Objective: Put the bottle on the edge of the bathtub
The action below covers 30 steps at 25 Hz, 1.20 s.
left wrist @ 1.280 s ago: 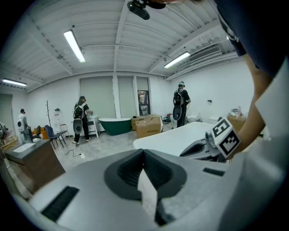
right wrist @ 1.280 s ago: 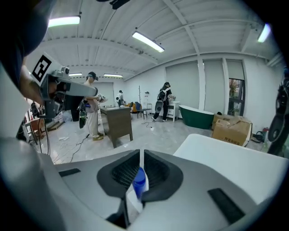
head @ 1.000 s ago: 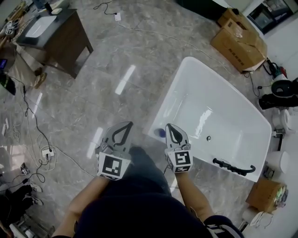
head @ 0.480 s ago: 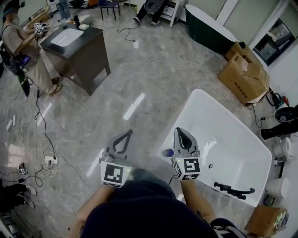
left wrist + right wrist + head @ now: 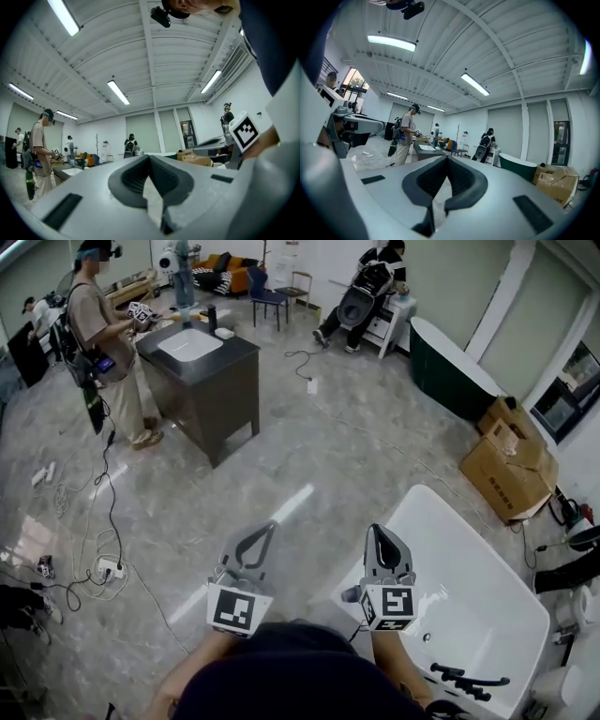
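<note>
In the head view a white bathtub point(image 5: 487, 549) fills the lower right. A small blue bottle point(image 5: 351, 594) stands at its near left corner; the right gripper hides part of it, so I cannot tell whether it rests on the rim or just inside. My right gripper point(image 5: 375, 530) is shut and empty, raised level above that corner. My left gripper point(image 5: 271, 525) is also shut and empty, held over the grey floor to the tub's left. In the left gripper view the gripper point(image 5: 149, 157) points across the room, as the right gripper point(image 5: 447, 158) does in its own view.
A dark vanity cabinet point(image 5: 225, 390) with a white basin stands far left, a person point(image 5: 101, 334) beside it. Cables and a power strip point(image 5: 108, 568) lie on the floor at left. Cardboard boxes point(image 5: 511, 465) and a dark green tub point(image 5: 455, 367) stand at right. A black fixture point(image 5: 464, 676) sits on the tub's near rim.
Both grippers have risen and tipped up to level. The head view has swung up, so the bathtub and bottle now sit lower in the frame and more of the room shows.
</note>
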Motion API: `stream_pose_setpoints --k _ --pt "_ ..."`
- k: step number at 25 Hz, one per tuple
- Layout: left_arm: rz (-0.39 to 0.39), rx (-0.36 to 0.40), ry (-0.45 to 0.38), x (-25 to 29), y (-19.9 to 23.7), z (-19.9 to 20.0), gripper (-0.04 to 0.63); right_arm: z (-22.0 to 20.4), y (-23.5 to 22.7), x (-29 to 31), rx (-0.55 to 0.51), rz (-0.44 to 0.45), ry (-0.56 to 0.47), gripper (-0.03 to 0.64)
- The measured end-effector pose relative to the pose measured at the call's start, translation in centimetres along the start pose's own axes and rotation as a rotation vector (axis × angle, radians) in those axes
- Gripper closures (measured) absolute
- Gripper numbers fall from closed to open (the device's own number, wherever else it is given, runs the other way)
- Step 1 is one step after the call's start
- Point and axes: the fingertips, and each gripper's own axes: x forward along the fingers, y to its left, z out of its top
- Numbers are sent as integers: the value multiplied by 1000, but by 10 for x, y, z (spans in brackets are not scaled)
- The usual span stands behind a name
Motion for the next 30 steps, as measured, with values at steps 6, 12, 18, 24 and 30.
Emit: stream_pose_setpoints --k 6,12,18,24,30 --pt "237 -15 -2 -58 62 19 595 48 70 35 -4 194 -84 600" --pt "564 12 23 -161 129 25 595 93 177 62 -26 465 -190 600" --pt "862 6 49 -262 165 35 595 135 274 67 -26 707 -272 600" --pt "1066 79 91 -348 167 53 594 169 357 35 -14 889 -329 600" --pt "1133 83 97 -388 168 60 595 183 398 11 -8 952 -346 600"
